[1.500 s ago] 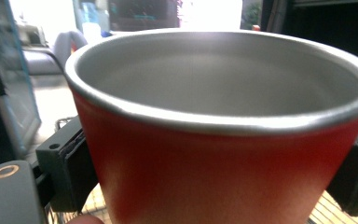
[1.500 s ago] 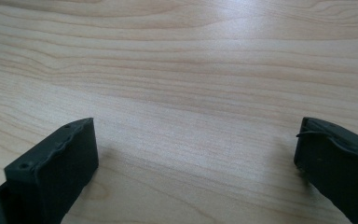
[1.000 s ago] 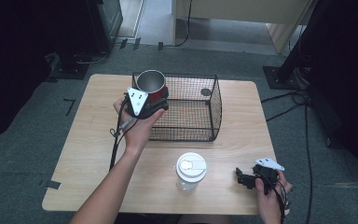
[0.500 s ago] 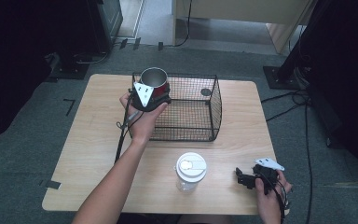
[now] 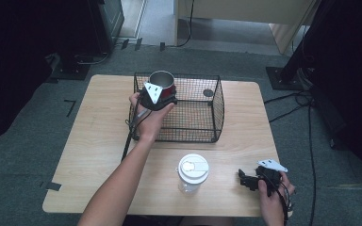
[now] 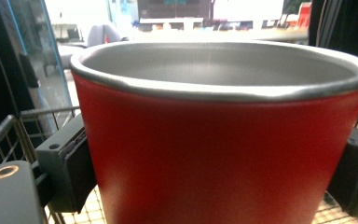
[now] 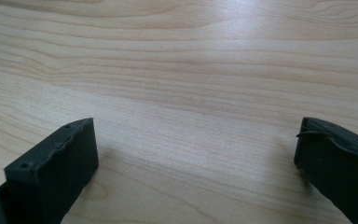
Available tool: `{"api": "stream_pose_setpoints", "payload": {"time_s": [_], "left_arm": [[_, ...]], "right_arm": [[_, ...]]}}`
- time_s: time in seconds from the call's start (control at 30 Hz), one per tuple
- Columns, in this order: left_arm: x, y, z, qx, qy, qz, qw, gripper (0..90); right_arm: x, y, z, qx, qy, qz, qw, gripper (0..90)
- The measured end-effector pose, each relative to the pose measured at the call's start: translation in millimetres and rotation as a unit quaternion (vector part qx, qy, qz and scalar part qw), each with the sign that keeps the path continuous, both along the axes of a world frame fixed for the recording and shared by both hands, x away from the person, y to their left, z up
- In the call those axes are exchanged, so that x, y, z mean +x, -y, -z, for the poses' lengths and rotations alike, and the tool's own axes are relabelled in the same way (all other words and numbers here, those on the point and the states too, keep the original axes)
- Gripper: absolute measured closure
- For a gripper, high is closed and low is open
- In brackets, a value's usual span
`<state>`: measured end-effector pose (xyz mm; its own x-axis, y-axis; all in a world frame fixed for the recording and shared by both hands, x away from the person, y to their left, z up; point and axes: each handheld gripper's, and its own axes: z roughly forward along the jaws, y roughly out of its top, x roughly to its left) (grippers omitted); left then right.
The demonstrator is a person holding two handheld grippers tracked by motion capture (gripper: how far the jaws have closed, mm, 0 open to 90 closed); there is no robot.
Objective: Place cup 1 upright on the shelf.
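Left gripper (image 5: 159,96) clamps the red mug (image 5: 162,82) by its sides, upright over the wire basket's (image 5: 217,113) left rear corner at upper centre of the high view, while right gripper (image 5: 250,180) sits jaws apart, holding nothing, on the table (image 5: 94,141) at lower right, beside the lidded cup (image 5: 193,172).

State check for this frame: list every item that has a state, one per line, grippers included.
Red cup: upright, empty, clamped, at the basket's far-left corner.
Left gripper: shut on the red cup.
Right gripper: open, holding nothing, low over the table.
Wire basket: upright, open-topped, a small dark round object inside.
Clear jar: upright, white lid on, on the table, untouched.
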<state>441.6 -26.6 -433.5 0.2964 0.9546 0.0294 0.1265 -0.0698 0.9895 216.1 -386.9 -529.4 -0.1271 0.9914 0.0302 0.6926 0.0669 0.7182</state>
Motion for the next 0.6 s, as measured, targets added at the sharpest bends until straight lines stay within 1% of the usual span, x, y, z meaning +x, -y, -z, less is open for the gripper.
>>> {"api": "stream_pose_setpoints", "payload": {"time_s": [0.03,0.13,0.23,0.3,0.4,0.5,0.57,0.6], "left_arm": [[1.5,0.2,1.4,-0.003,-0.004,-0.002,1.0000,8.2],[4.8,1.2,5.3,-0.019,-0.027,-0.007,0.9994,8.2],[7.7,3.6,10.9,-0.002,-0.034,-0.007,0.9994,8.2],[9.9,4.5,14.0,0.005,-0.047,-0.007,0.9989,8.1],[12.4,5.6,17.7,0.021,-0.071,-0.017,0.9971,8.2],[14.5,6.2,21.5,0.037,-0.089,-0.018,0.9952,8.1],[15.8,5.4,22.8,0.040,-0.098,-0.018,0.9942,8.1],[16.4,4.9,23.1,0.038,-0.101,-0.019,0.9940,8.1]], "right_arm": [[0.0,0.0,0.0,0.000,0.000,0.000,1.0000,0.0],[0.0,0.1,0.0,0.000,0.000,0.000,1.0000,0.0],[0.0,0.0,0.0,0.000,0.000,0.000,1.0000,0.0],[0.0,0.0,0.0,0.000,0.000,0.000,1.0000,0.0],[0.0,0.0,0.0,0.000,0.000,0.000,1.0000,0.0],[0.0,0.1,0.0,0.000,0.000,0.000,1.0000,0.0],[0.0,0.0,0.0,0.000,0.000,0.000,1.0000,0.0],[0.0,0.0,0.0,0.000,0.000,0.000,1.0000,0.0]]}}
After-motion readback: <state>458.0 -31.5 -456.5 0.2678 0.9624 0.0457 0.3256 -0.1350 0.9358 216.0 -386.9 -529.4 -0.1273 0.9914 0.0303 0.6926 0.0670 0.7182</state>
